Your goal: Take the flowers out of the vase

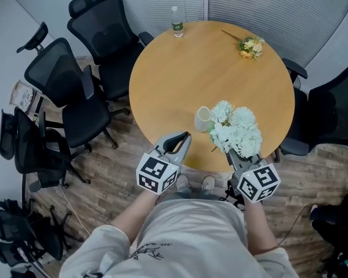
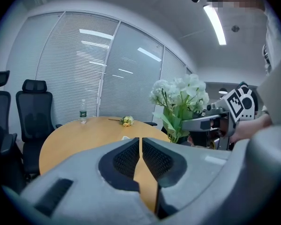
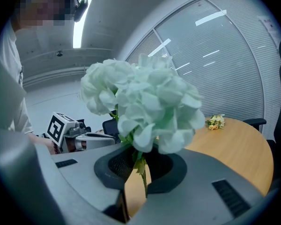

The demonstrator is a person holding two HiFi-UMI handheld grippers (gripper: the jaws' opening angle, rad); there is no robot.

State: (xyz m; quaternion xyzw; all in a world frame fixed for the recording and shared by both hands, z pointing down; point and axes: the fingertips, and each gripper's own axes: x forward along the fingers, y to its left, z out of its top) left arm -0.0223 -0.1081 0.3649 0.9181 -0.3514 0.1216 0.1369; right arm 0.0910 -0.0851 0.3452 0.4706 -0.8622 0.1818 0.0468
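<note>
A bunch of white flowers (image 1: pixel 236 129) hangs over the near edge of the round wooden table (image 1: pixel 180 74), just right of a small white vase (image 1: pixel 203 119) and outside it. My right gripper (image 1: pixel 236 154) is shut on the green stems, and the blooms (image 3: pixel 140 104) fill the right gripper view above the jaws (image 3: pixel 139 161). My left gripper (image 1: pixel 184 138) hovers at the table's near edge, just left of the vase. Its jaws (image 2: pixel 140 142) are shut with nothing between them. The left gripper view shows the white flowers (image 2: pixel 180 95) in the other gripper.
A small yellow posy (image 1: pixel 250 46) lies at the far right of the table, and a water bottle (image 1: pixel 177 22) stands at the far edge. Black office chairs (image 1: pixel 75 91) crowd the left side; another chair (image 1: pixel 336 109) is at the right.
</note>
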